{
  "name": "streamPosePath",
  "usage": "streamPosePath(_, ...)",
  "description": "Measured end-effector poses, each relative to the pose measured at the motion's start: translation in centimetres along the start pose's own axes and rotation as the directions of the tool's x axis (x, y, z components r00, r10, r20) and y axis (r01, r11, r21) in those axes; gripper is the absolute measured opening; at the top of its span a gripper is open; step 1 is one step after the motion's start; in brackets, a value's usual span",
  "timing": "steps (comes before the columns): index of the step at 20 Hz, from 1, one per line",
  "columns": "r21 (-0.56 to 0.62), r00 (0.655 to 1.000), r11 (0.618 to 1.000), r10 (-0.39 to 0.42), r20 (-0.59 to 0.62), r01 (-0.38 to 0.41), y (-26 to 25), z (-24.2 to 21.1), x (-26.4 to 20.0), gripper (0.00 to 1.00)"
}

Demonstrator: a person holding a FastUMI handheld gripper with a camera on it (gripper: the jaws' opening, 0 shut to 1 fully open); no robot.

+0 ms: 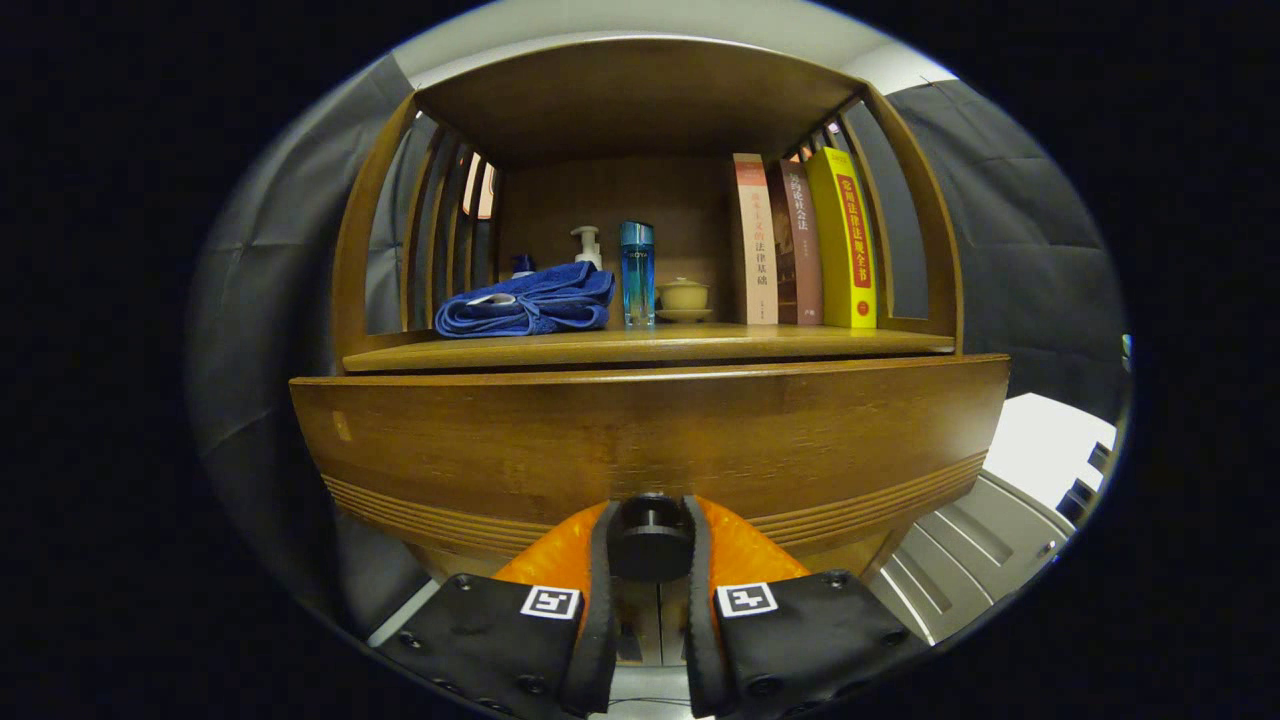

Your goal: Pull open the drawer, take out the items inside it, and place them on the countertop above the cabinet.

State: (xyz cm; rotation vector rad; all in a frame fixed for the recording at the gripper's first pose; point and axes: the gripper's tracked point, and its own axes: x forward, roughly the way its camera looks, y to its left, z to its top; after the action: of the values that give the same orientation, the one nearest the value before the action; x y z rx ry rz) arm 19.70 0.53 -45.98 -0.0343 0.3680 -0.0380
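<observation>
Clamping the dark round knob (650,538) from either side, the jaws (650,560) stand narrow, one finger pressed on each flank of it. The knob sits at the middle of the lower edge of the drawer front (650,445), a broad wooden panel with grooved lines along its bottom. The panel's top edge stands a little forward of the countertop (650,347), though the drawer's inside is hidden behind the panel, so nothing in it can be made out.

On the countertop, a folded blue towel (527,300) lies toward the left end. Behind it a pump bottle (587,245) is partly covered. A tall blue bottle (637,273) stands just right of the towel, a small lidded cup (684,296) beside that, and upright books (805,240) fill the right end. A strip of bare wood runs along the front edge of the countertop. A wooden shelf (640,100) roofs the space, with slatted side rails closing both ends.
</observation>
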Motion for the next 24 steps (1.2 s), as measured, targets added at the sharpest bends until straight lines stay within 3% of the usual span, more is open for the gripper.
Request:
streamPosePath(11,0.017,1.0,1.0,0.002,-0.008,-0.001,-0.1,-0.3,-9.4,0.36)
streamPosePath(21,0.023,1.0,1.0,0.006,-0.008,-0.006,-0.1,-1.9,-10.8,0.37)
streamPosePath(24,0.028,1.0,1.0,0.009,0.006,-0.01,-0.1,-1.9,-10.9,0.54)
